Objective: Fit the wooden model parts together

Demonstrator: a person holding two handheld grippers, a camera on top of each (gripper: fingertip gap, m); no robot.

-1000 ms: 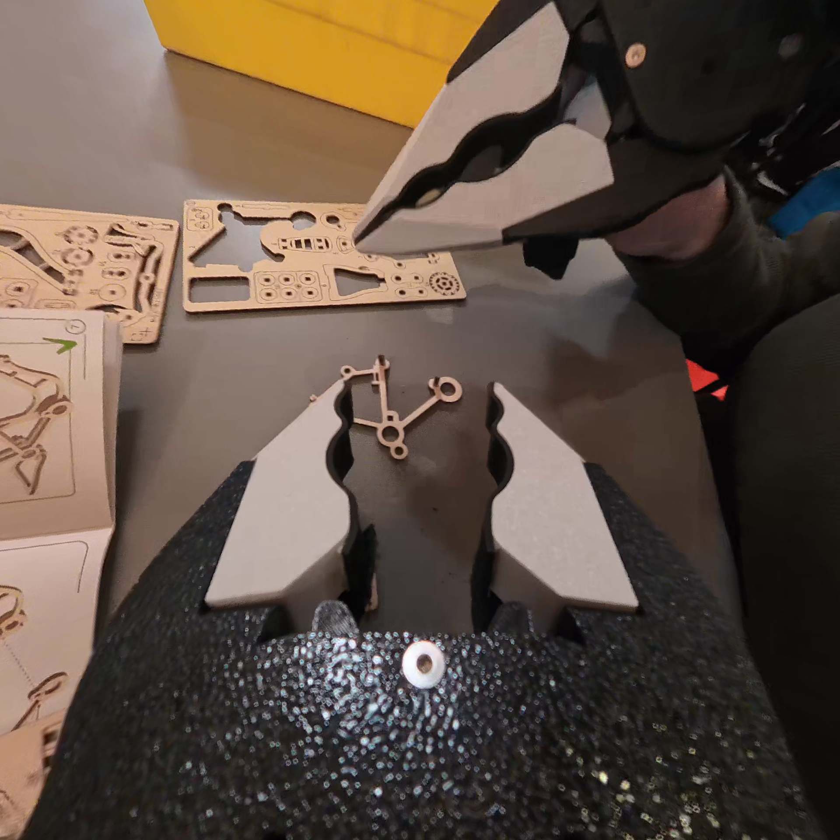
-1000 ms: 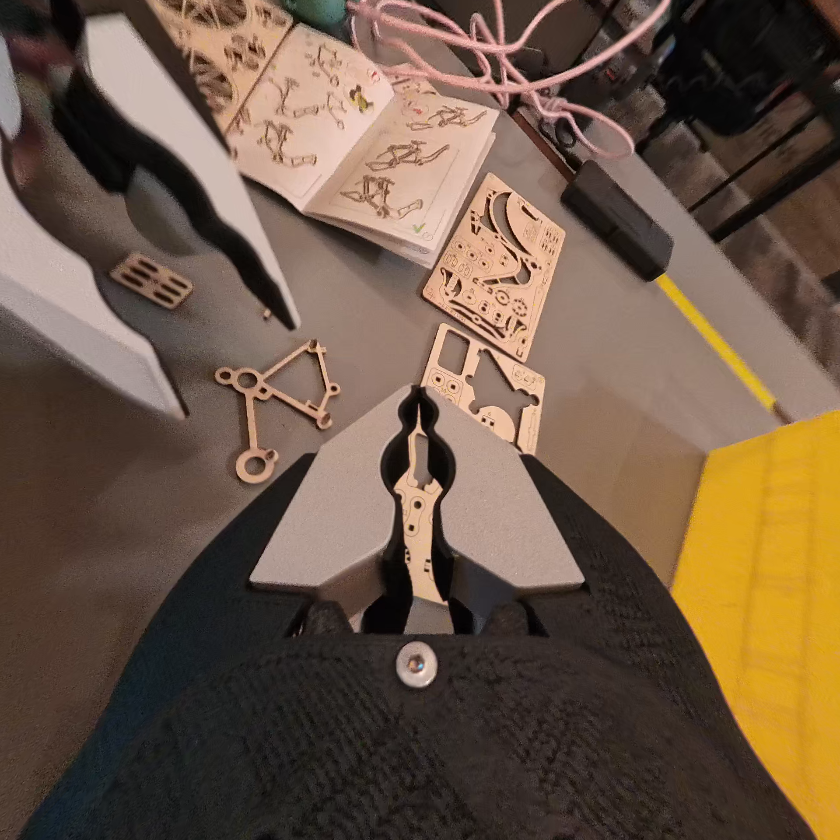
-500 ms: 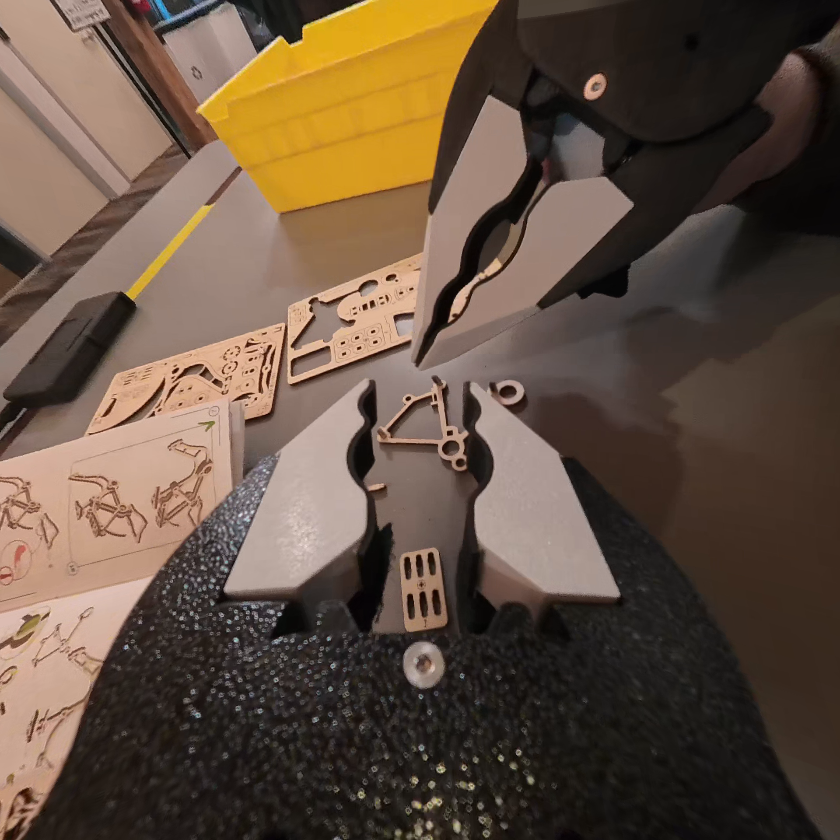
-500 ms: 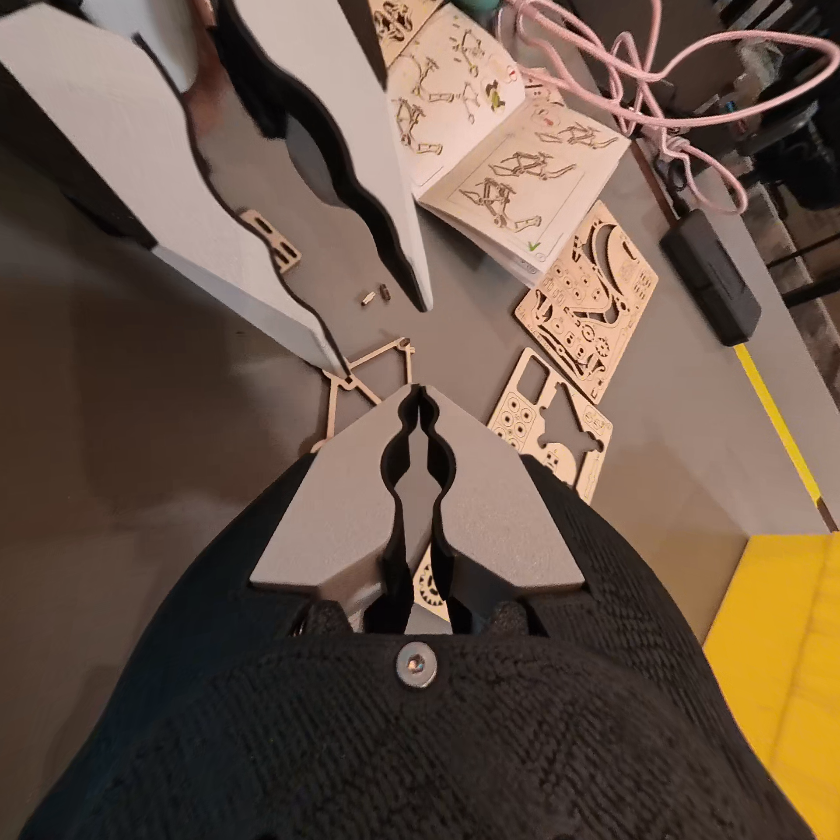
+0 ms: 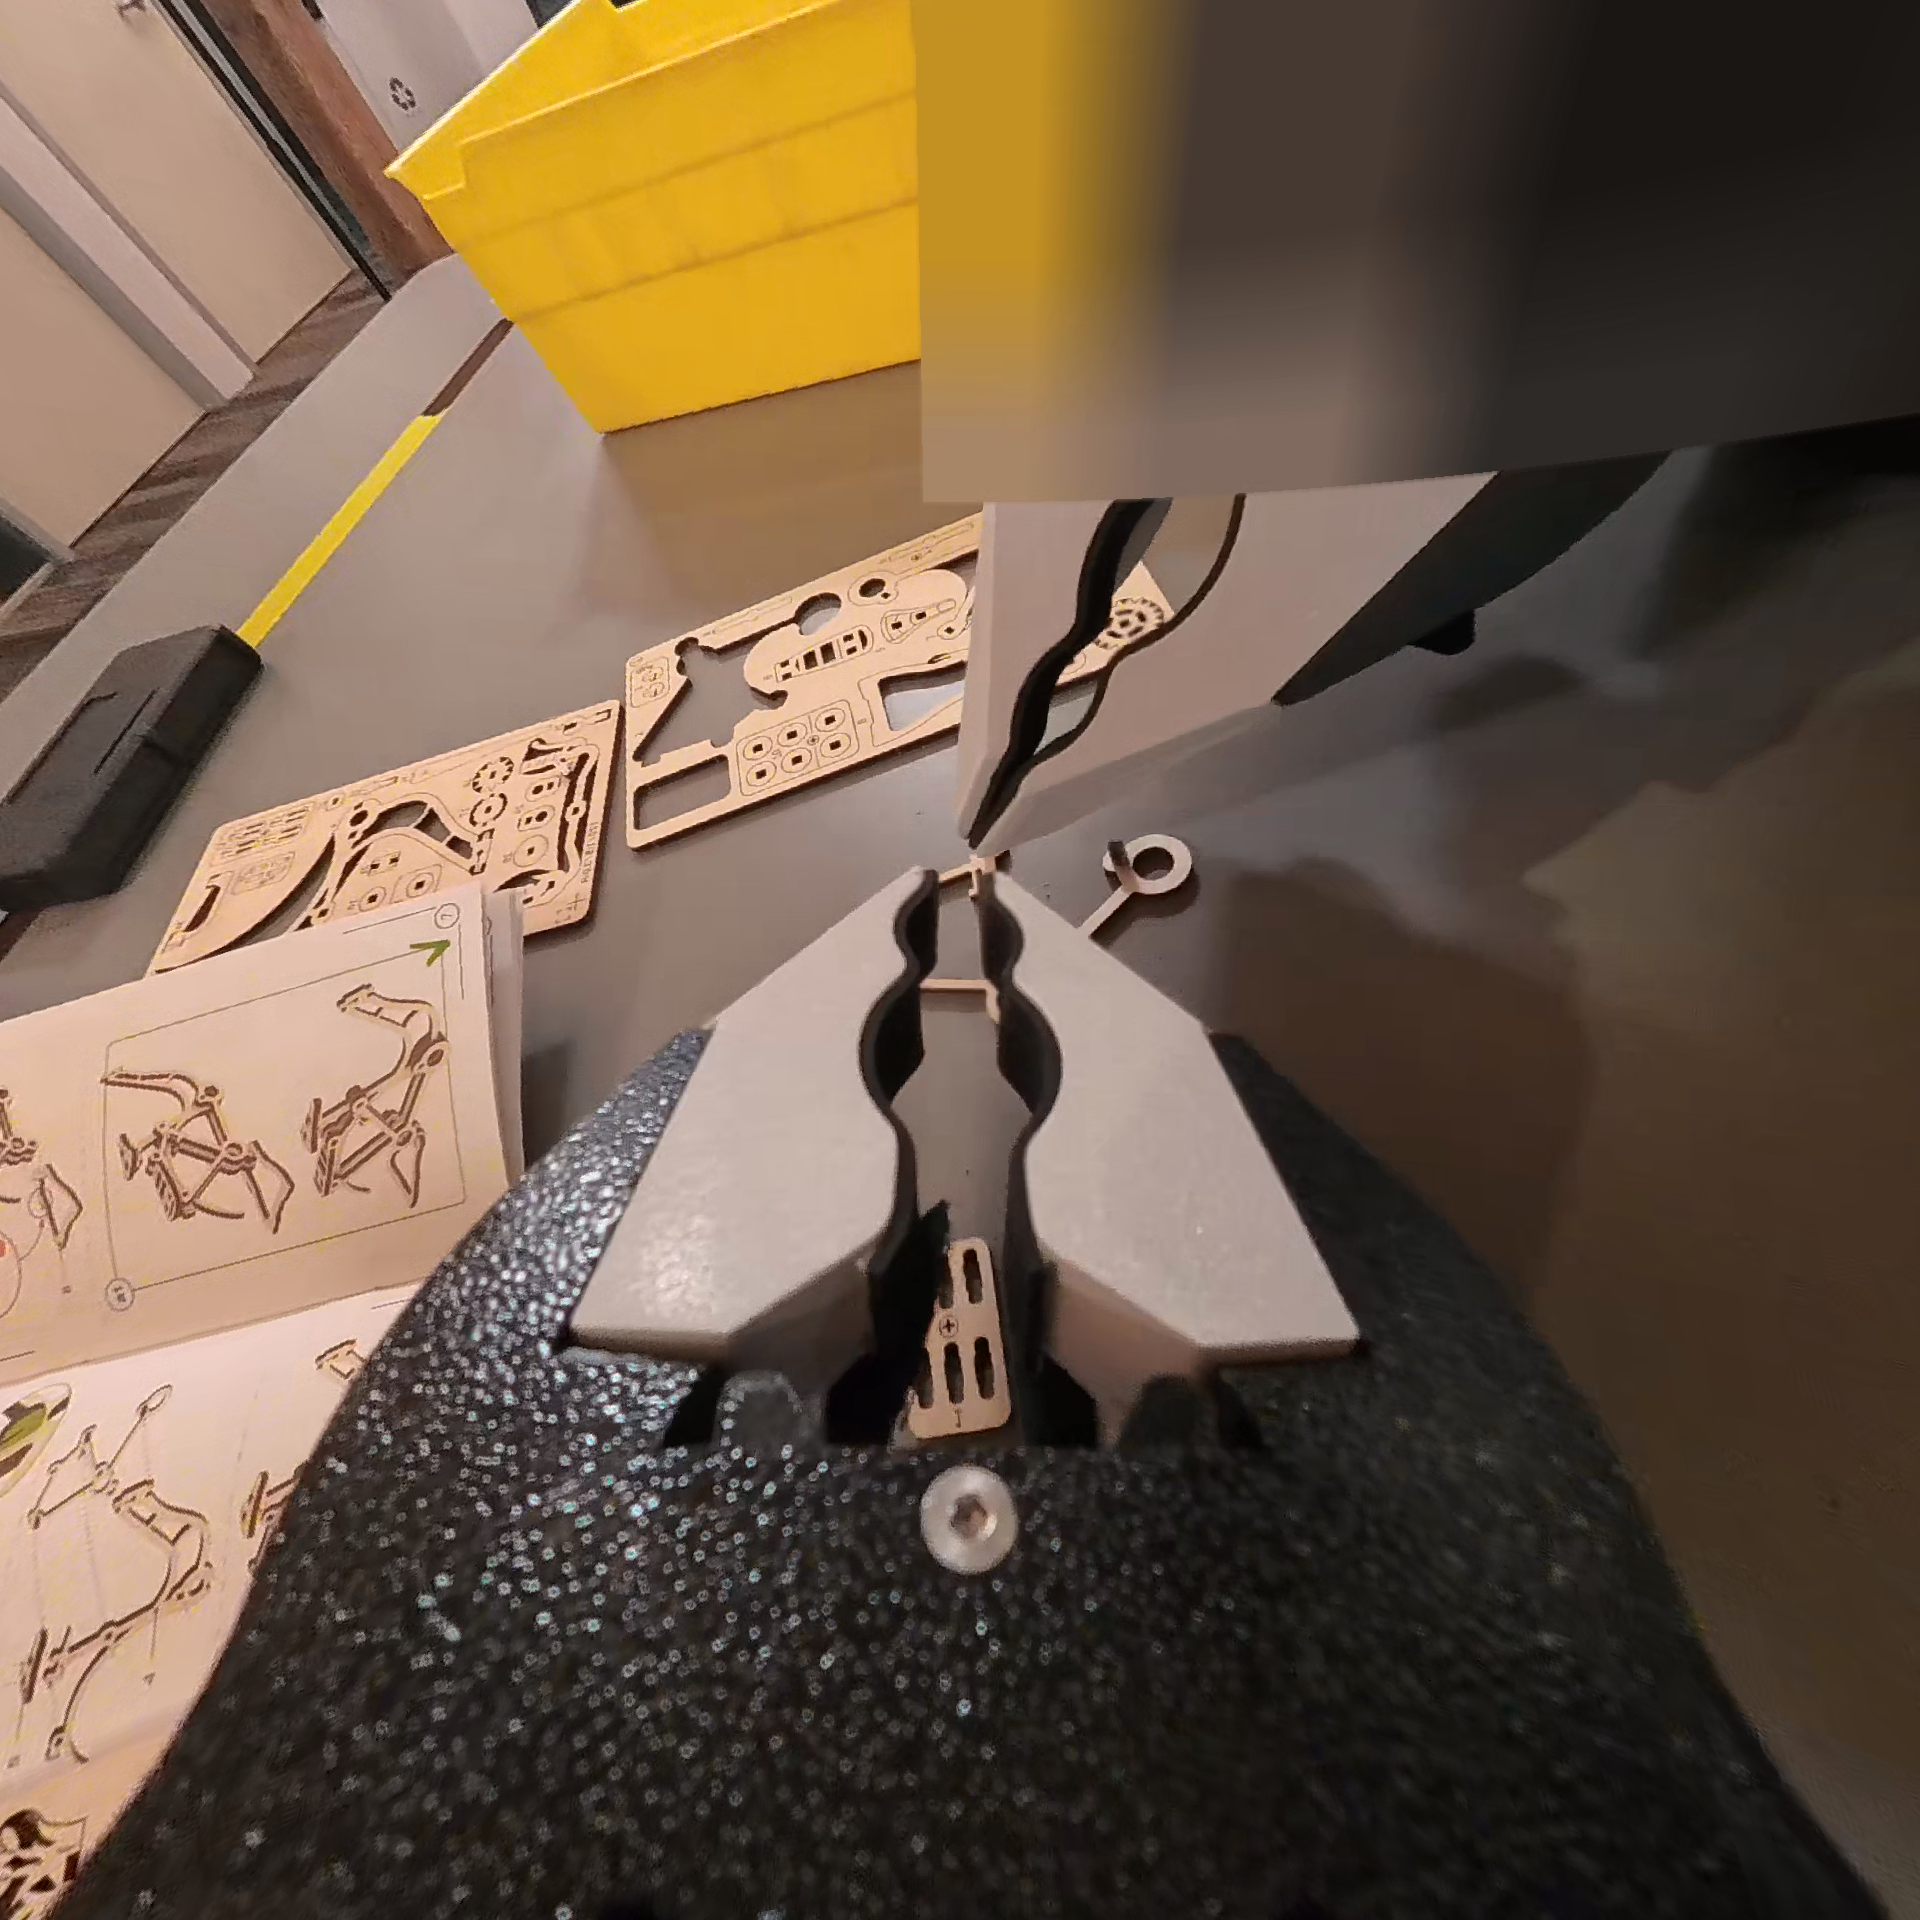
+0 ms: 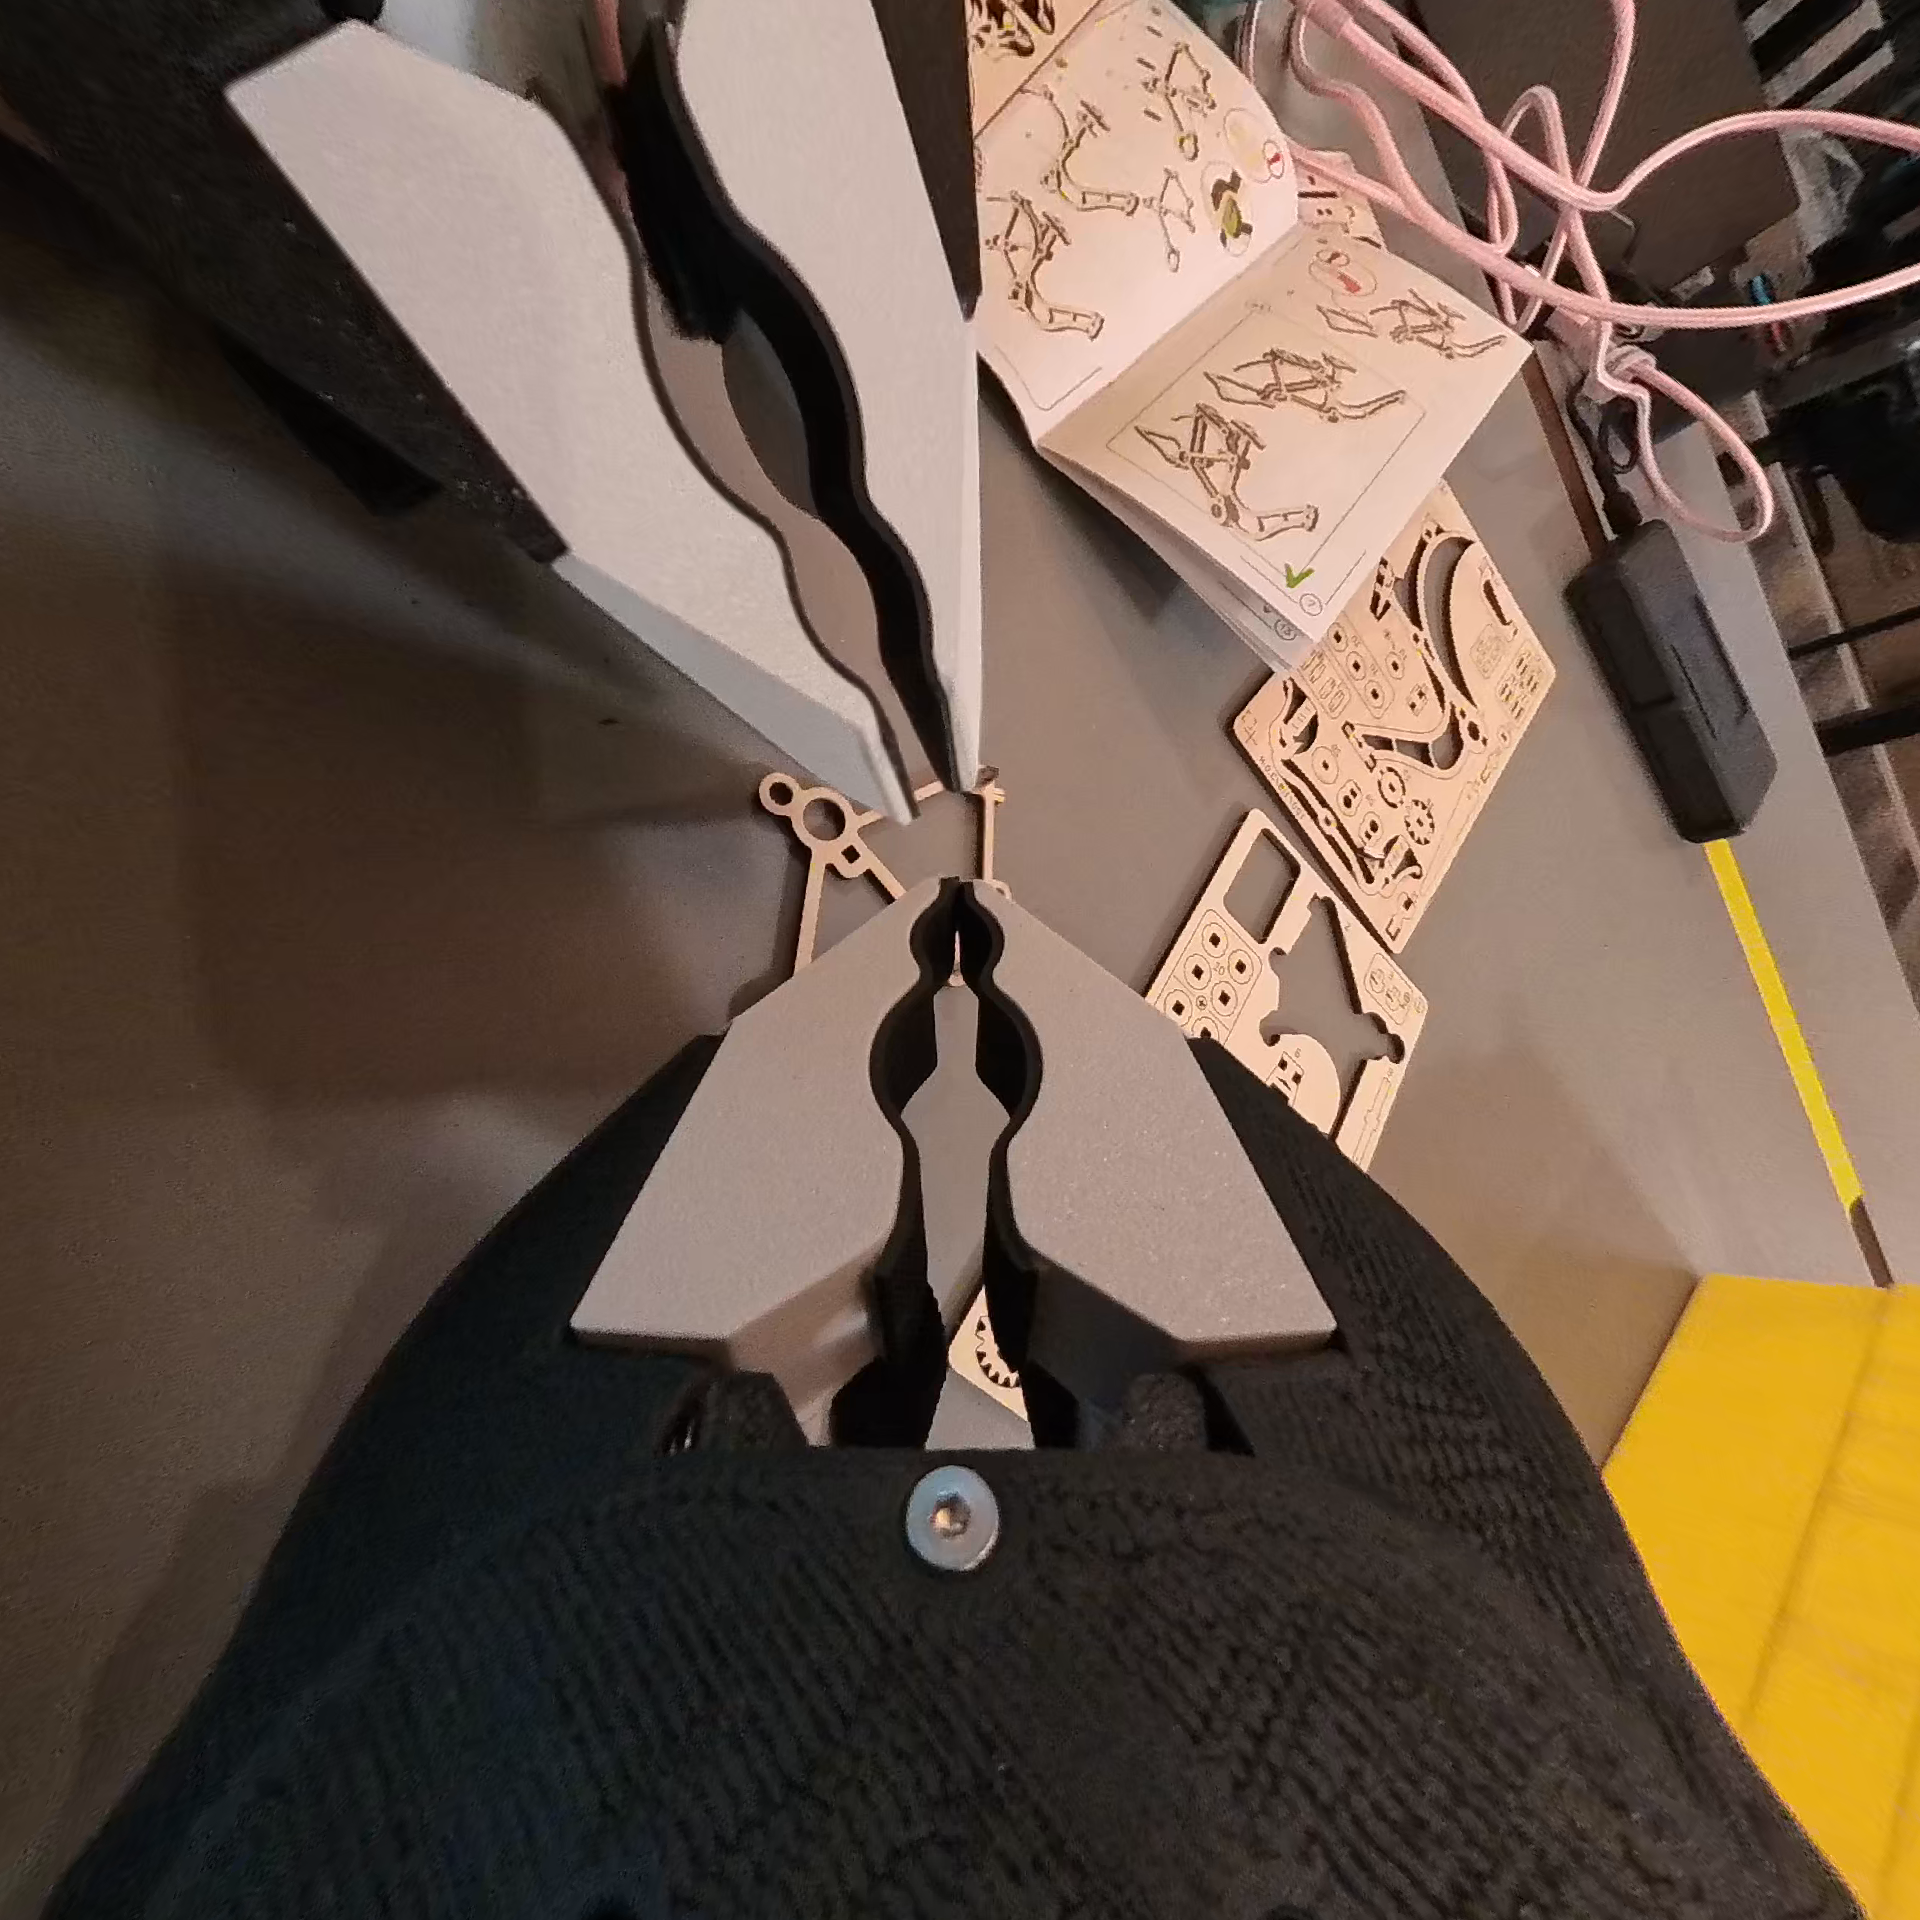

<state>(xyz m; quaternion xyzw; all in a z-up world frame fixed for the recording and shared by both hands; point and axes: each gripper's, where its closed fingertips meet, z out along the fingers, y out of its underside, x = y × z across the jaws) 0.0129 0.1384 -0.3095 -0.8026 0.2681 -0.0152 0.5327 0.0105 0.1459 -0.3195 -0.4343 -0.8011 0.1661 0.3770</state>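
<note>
Nearest, under the roots of the left tongs [image 5: 961,883], a small slotted wooden plate [image 5: 961,1340] lies on the grey table [image 5: 1455,1143]. These tongs are drawn almost together, leaving only a narrow slit at the tips. The wooden frame piece [image 6: 821,883] lies flat on the table with one thin strut [image 5: 977,881] in that slit. The strut sits against the right-side pad, and a sliver of table shows on its other side (so a firm pinch is not plain). The frame's ring end [image 5: 1153,864] pokes out just right of the left tongs. The right tongs [image 6: 954,888] point at the same frame from the opposite side, tips met, hovering just beyond the left ones. Left of the left tongs lies an open instruction booklet [image 5: 260,1122]. Beyond both tongs lie two wooden part sheets [image 5: 395,831] and [image 5: 790,717]. A yellow bin [image 5: 686,208] stands farthest.
</note>
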